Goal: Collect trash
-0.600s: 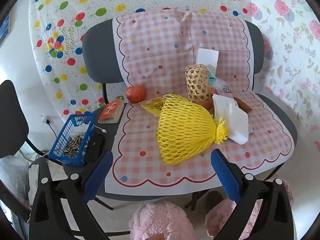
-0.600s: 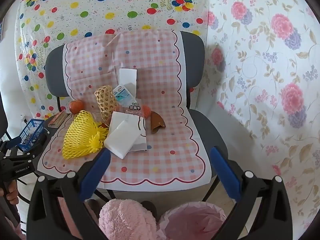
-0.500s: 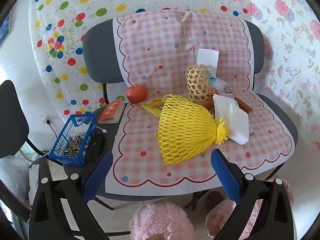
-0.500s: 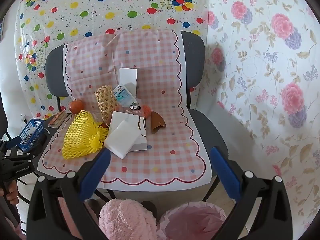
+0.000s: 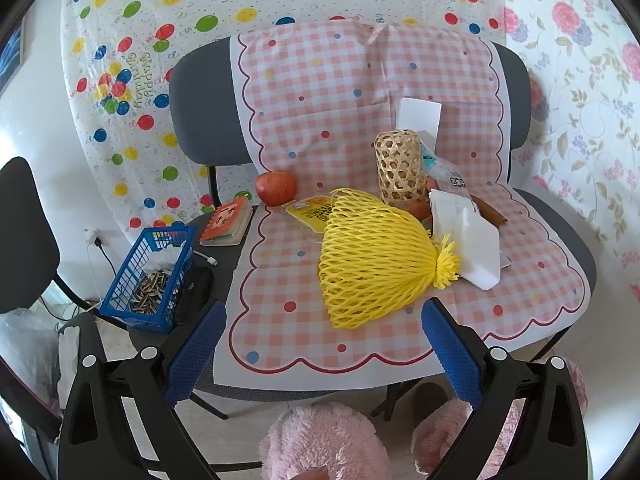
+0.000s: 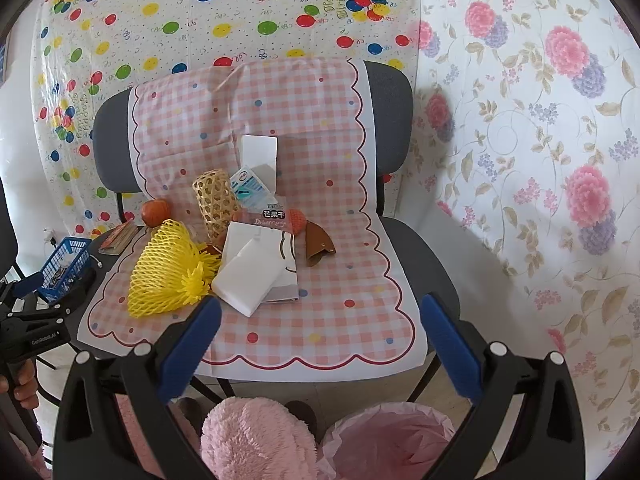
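Left gripper (image 5: 322, 334) is hovering short of the near edge of the chair seat, fingers spread fully wide, nothing between them. Right gripper (image 6: 320, 330) is hovering likewise at the near edge, further right, jaws spread fully wide and holding nothing.

A pink checked cloth (image 5: 280, 320) is covering the seat and back of the grey chair (image 5: 192, 120). Trash is lying in a loose pile on the cloth, mid-seat:
- yellow foam net (image 5: 372, 256) is lying nearest, just beyond the left gripper's right finger (image 5: 448, 348);
- white foam block (image 5: 476, 248) is touching the net's tasselled end on the right;
- snack packet (image 6: 276, 220) is lying partly under the block;
- woven bamboo tube (image 5: 400, 166) is standing upright behind the net;
- white card (image 5: 418, 114) is leaning against the chair back, far side;
- brown leather piece (image 6: 318, 242) is lying right of the pile;
- yellow wrapper (image 5: 310, 208) is lying flat between the net and an apple (image 5: 276, 187).

A small book (image 5: 228, 220) is resting left of the cloth. A blue basket (image 5: 144, 276) is sitting at the seat's left edge. A bin lined with a pink bag (image 6: 392, 440) is standing on the floor below the right gripper. In the right wrist view, a hand (image 6: 20, 384) is holding the left gripper's handle at far left.
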{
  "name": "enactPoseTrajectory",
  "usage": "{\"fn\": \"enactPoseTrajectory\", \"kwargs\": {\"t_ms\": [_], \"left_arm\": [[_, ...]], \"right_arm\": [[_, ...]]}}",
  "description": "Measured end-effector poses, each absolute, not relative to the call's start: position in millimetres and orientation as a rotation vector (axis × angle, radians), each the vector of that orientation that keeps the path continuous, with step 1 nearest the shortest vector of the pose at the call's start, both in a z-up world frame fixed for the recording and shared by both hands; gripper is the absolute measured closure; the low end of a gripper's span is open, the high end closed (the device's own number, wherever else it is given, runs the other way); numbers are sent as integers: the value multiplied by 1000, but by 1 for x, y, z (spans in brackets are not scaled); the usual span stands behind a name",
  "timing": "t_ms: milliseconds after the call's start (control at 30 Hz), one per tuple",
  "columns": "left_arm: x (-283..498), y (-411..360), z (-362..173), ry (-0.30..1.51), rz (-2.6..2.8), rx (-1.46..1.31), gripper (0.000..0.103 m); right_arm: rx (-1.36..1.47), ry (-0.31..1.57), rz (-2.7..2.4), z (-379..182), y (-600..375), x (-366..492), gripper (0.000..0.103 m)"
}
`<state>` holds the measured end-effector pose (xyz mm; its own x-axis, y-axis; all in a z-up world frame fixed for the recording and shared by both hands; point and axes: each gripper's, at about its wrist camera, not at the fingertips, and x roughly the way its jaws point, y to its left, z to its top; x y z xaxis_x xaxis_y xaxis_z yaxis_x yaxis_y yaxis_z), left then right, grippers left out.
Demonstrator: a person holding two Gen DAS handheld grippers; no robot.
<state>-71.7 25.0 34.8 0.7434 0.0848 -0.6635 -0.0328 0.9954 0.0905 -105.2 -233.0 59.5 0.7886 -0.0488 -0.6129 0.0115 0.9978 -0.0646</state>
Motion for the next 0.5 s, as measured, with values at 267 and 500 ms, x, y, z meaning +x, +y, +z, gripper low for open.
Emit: {"fn": "enactPoseTrajectory", "kwargs": {"t_ms": [267, 500], "left_arm": [[-72, 25, 35, 730, 64, 75, 6], [-72, 25, 35, 730, 64, 74, 6]], "right_arm": [[-55, 661, -31, 59, -234, -106, 6], [-57, 662, -32, 60, -234, -107, 6]]}}
